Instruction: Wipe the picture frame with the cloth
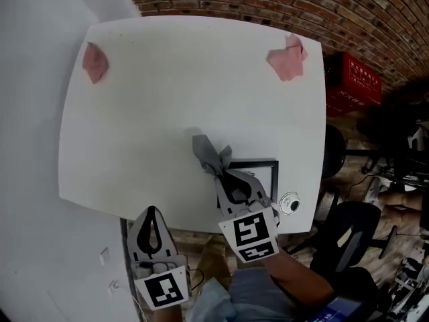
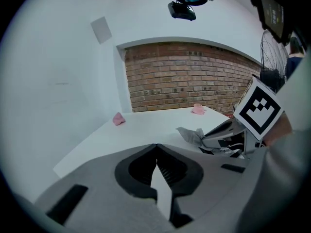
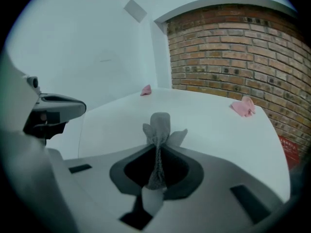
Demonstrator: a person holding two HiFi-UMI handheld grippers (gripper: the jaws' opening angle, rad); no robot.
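Note:
A black picture frame (image 1: 268,163) lies flat near the front right edge of the white table (image 1: 167,92), half hidden under my right gripper (image 1: 219,172). That gripper is shut on a grey cloth (image 1: 209,152), which sticks out past its jaws toward the table's middle. In the right gripper view the grey cloth (image 3: 158,130) is pinched between the closed jaws of my right gripper (image 3: 156,147). My left gripper (image 1: 152,215) hangs off the table's front edge, shut, with nothing in it. In the left gripper view my left gripper (image 2: 156,148) shows its jaws closed, and the cloth (image 2: 192,134) lies to the right.
Two crumpled pink cloths lie at the far corners, one left (image 1: 94,62) and one right (image 1: 288,58). A small round white object (image 1: 289,204) sits by the frame at the front right edge. A brick wall (image 1: 281,2), a red crate (image 1: 352,82) and a chair (image 1: 348,237) flank the right.

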